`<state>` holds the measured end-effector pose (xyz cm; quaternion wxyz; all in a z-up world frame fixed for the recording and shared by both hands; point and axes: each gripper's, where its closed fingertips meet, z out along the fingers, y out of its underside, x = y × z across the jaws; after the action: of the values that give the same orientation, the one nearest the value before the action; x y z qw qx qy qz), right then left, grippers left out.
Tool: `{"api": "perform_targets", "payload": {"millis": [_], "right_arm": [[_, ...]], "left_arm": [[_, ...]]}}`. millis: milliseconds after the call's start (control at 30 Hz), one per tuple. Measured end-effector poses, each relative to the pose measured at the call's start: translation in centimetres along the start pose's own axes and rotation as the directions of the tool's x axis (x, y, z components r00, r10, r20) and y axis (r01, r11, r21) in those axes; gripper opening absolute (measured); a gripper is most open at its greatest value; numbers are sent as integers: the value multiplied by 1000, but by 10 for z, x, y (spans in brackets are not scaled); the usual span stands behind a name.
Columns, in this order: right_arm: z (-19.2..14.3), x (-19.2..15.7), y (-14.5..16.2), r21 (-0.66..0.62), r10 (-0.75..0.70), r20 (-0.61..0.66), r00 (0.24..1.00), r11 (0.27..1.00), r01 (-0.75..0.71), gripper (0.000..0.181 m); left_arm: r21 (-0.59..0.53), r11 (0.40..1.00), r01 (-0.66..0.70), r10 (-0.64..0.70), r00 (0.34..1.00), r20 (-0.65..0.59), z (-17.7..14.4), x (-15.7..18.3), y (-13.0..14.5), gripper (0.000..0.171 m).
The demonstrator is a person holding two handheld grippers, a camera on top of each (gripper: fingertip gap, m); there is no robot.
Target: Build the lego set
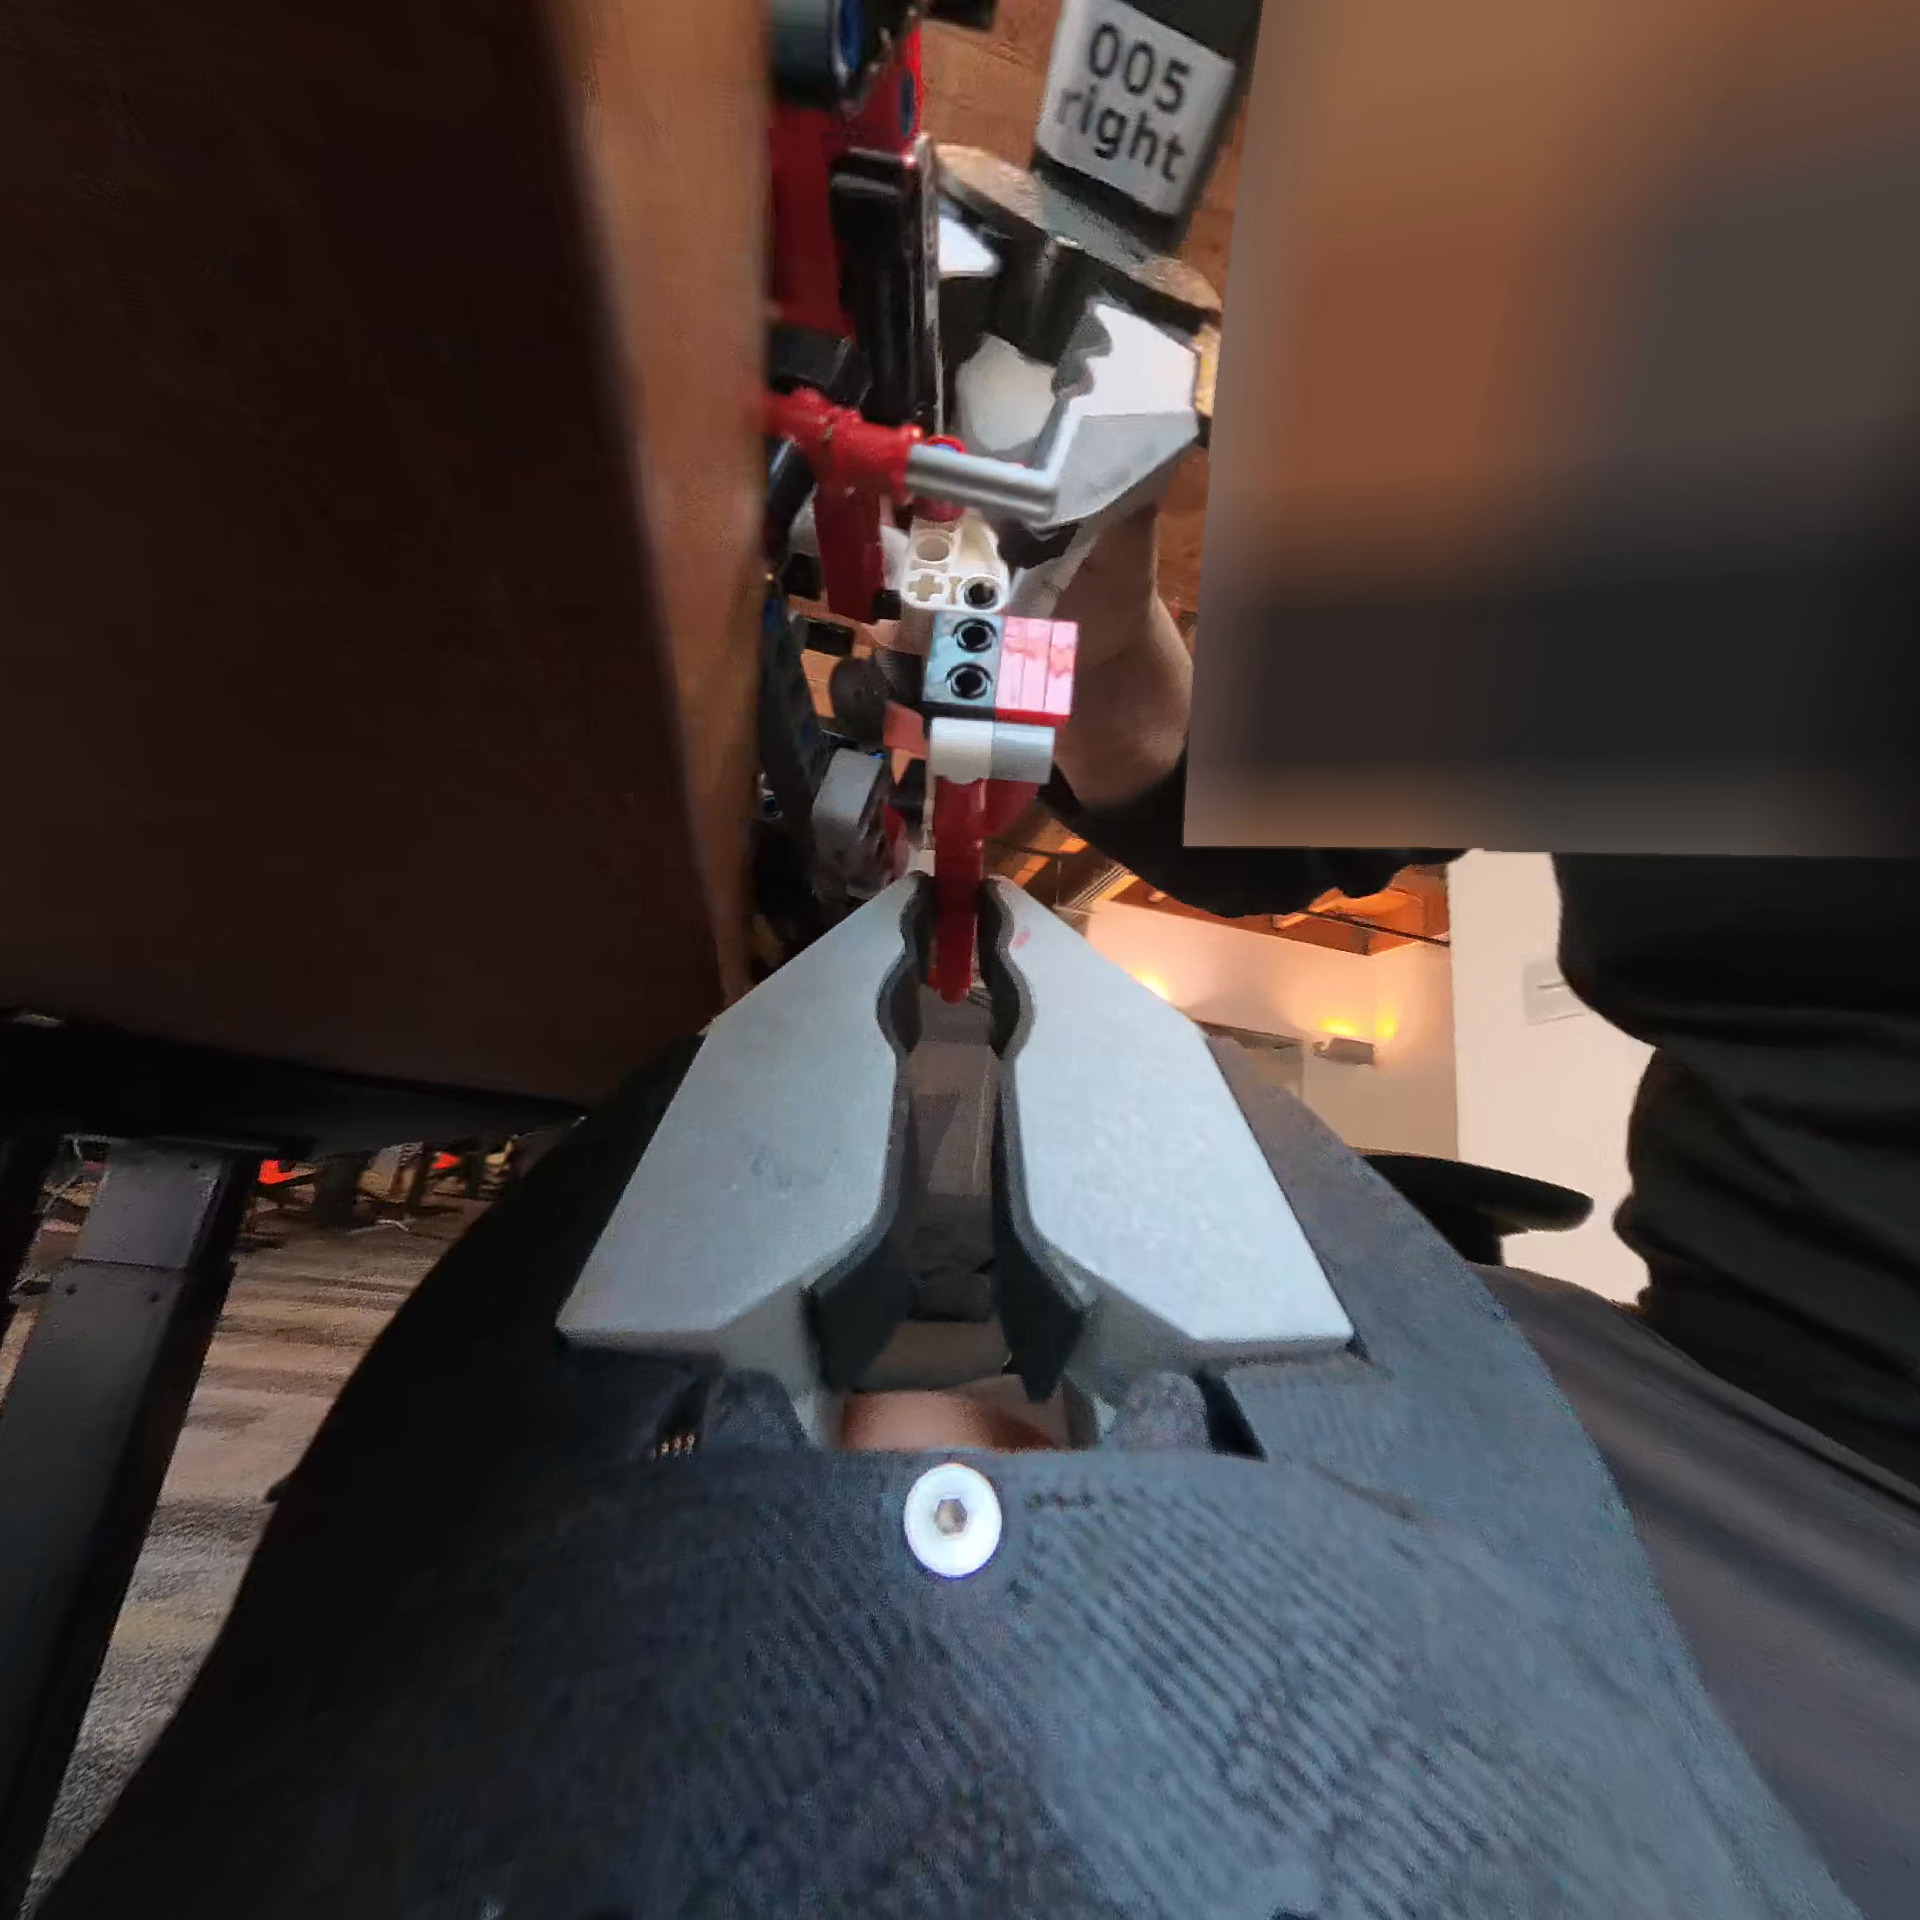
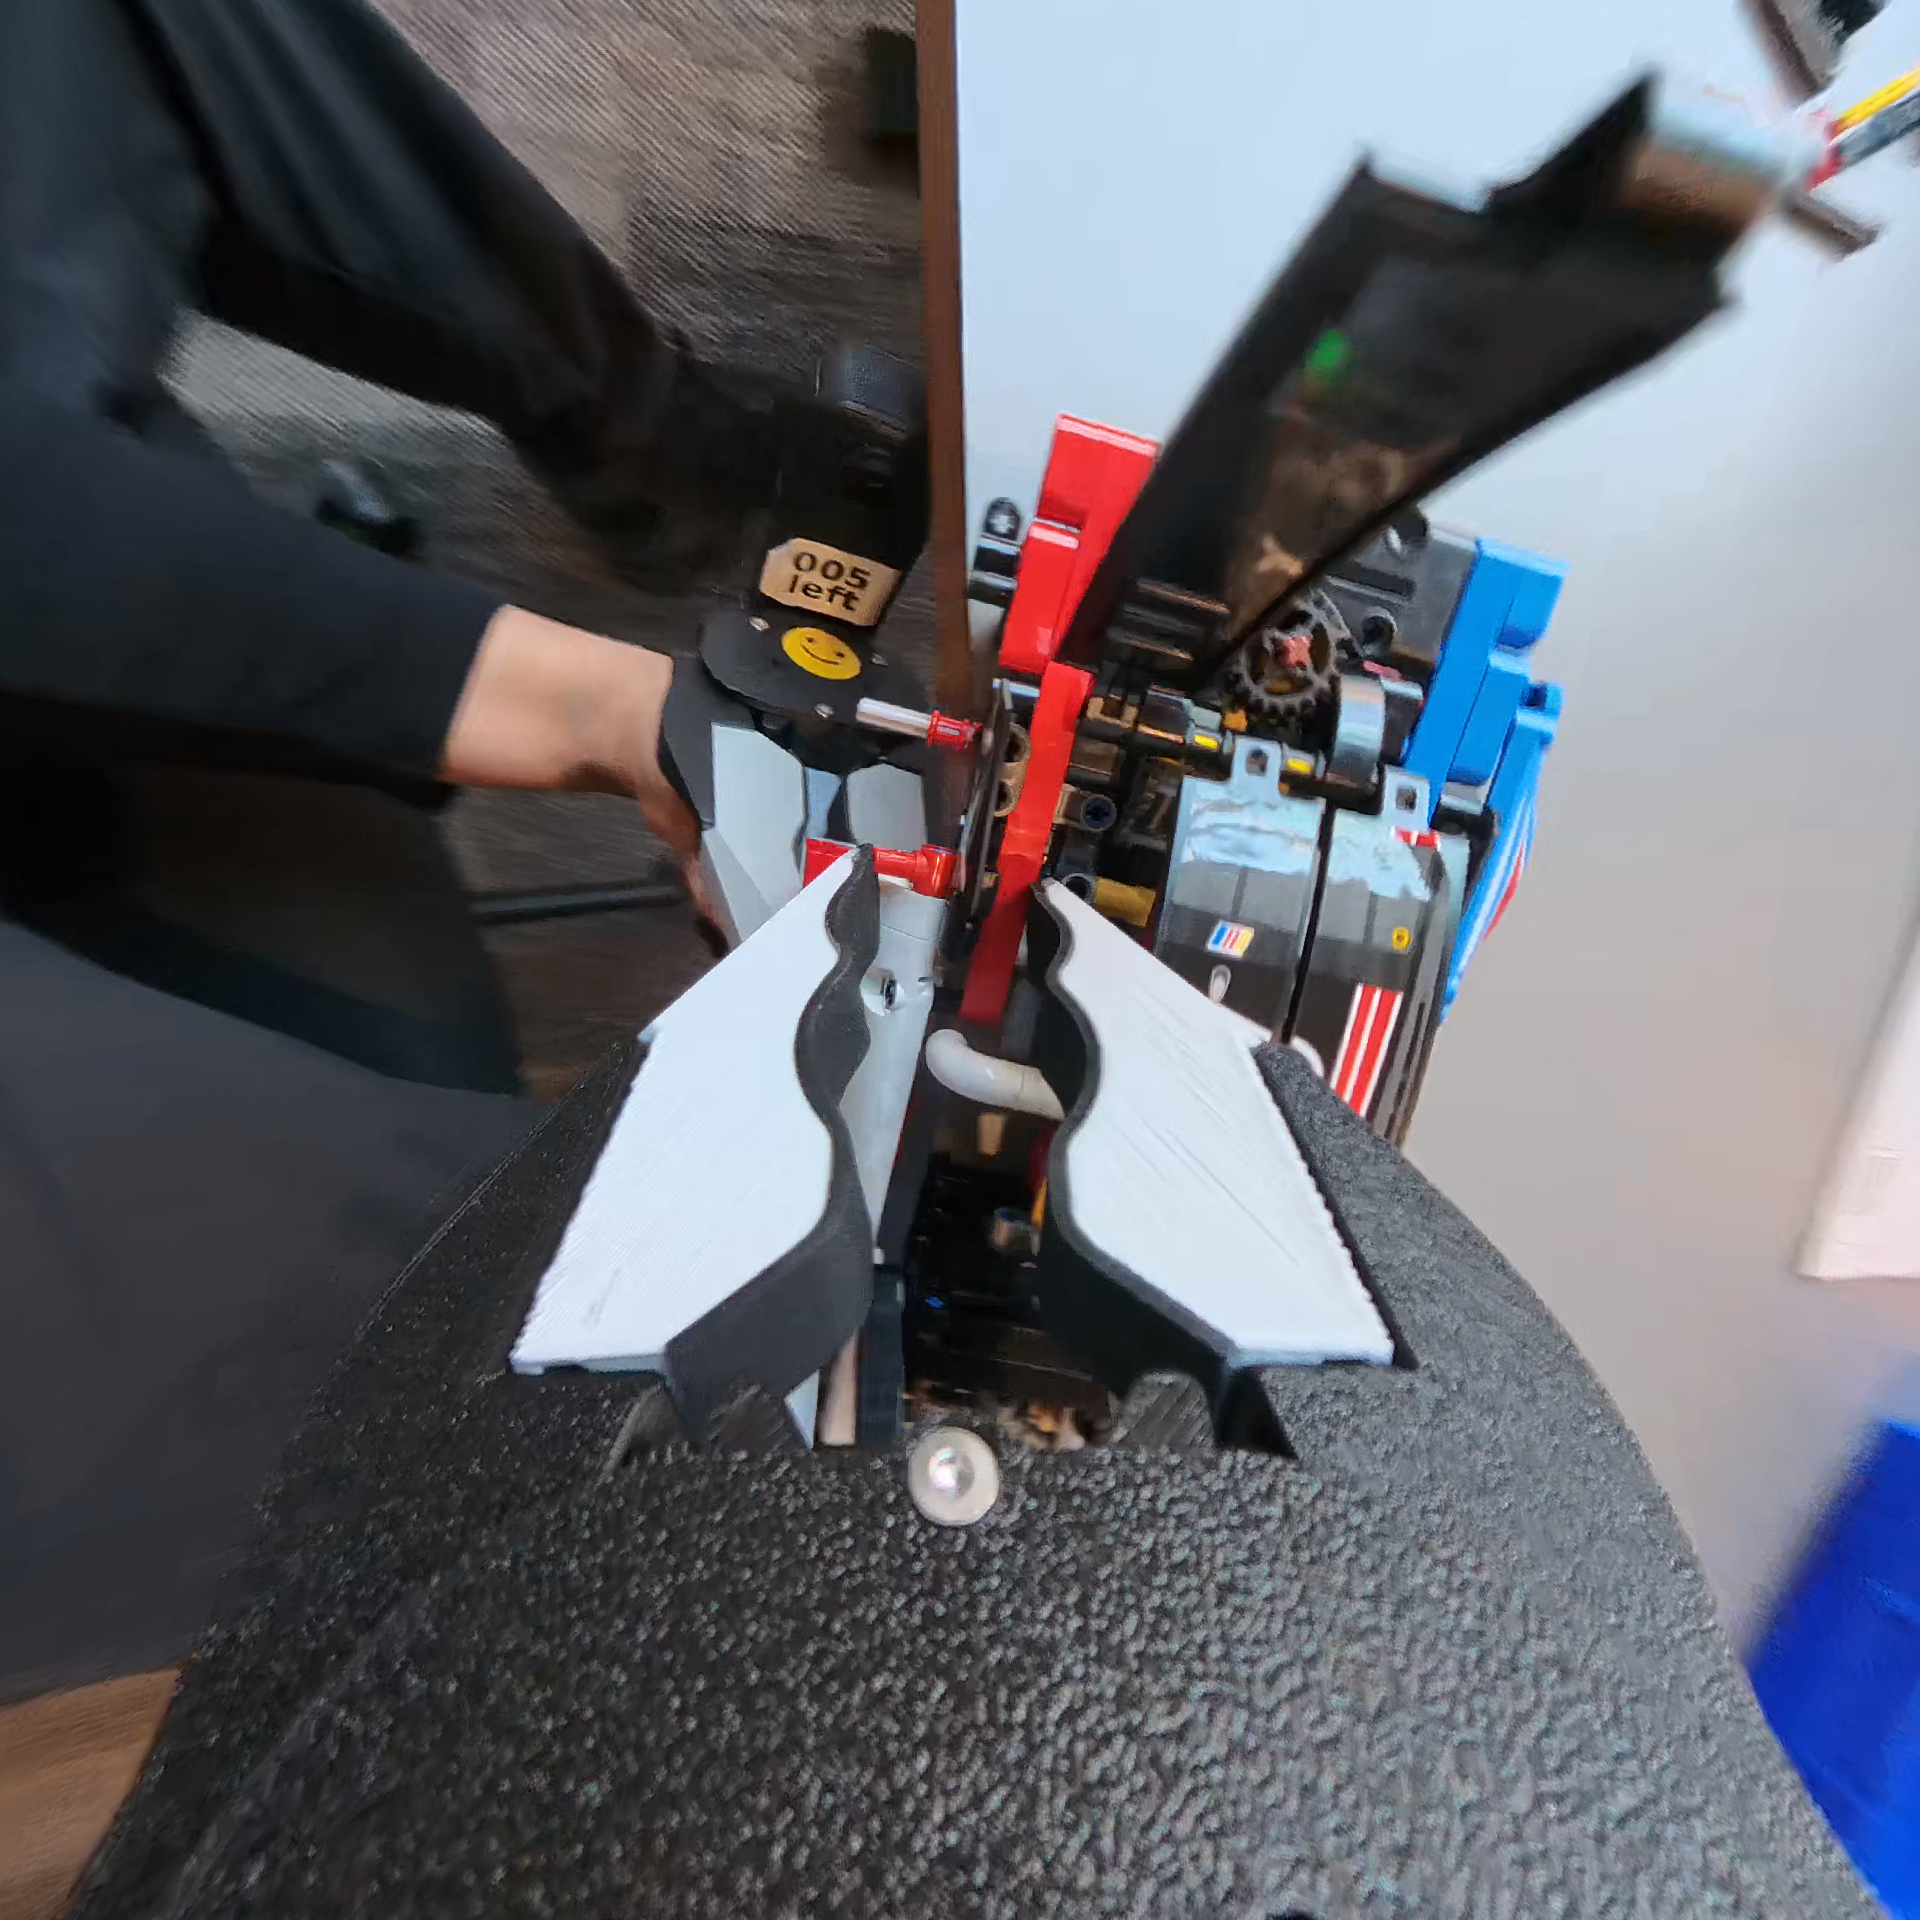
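The lego model, a black, red and blue vehicle build, stands at the table edge. My right gripper straddles its near end, the left pad against a grey part and the right pad against a bent grey pipe, with a red beam between the tips. My left gripper is shut on a thin red piece that hangs from the model's white and grey connectors. The left gripper also shows in the right wrist view, just left of the model. The right gripper shows farther up in the left wrist view.
The brown table underside fills the left of the left wrist view, with black table legs below. A person's hand and black sleeve hold the left gripper. A black tilted panel rises over the model. A blue object sits lower right. My right fingertips sit around 6 centimetres from my left ones.
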<state>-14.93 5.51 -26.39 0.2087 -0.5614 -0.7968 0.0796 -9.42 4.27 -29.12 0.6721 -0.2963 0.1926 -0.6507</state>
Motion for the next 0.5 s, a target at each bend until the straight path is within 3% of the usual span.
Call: {"api": "perform_targets", "payload": {"millis": [67,267,500], "right_arm": [[0,0,1,6,-28,-15,1000,1000,28,24],[-6,-5,-4,103,111,203,973,986,-134,27],[-8,-4,-5,93,121,284,951,984,-153,27]], "left_arm": [[-2,999,33,-33,999,-23,-1,-2,1,5],[-20,999,51,-52,996,-71,2,3,-3,5],[3,996,91,-90,991,-101,4,2,-6,5]]}}
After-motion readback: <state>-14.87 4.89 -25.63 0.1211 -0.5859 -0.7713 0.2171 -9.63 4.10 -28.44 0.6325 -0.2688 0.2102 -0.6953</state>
